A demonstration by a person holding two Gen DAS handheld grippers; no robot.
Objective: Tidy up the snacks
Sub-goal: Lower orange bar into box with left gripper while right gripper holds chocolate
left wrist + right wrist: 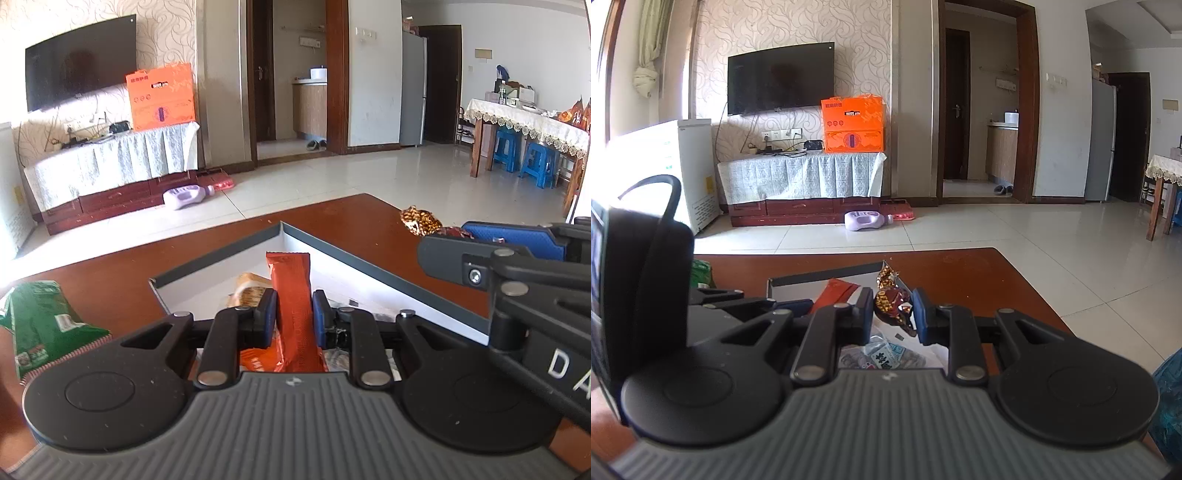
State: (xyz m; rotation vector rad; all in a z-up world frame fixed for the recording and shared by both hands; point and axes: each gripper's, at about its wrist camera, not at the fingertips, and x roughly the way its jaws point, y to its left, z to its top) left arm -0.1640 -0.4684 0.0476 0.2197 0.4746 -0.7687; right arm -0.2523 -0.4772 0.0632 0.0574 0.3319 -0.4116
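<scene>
My left gripper is shut on a long orange snack packet, which sticks up over a shallow white box with grey walls on the brown table. A tan wrapped snack lies in the box behind the left finger. My right gripper is shut on a shiny brown-and-gold wrapped candy, held above the box. In the right wrist view the orange packet shows at left. From the left wrist view the right gripper reaches in from the right with the candy at its tip.
A green snack bag lies on the table left of the box. Pale wrapped snacks lie in the box under the right gripper. The table edge drops to tiled floor; a TV stand and a purple bottle stand beyond.
</scene>
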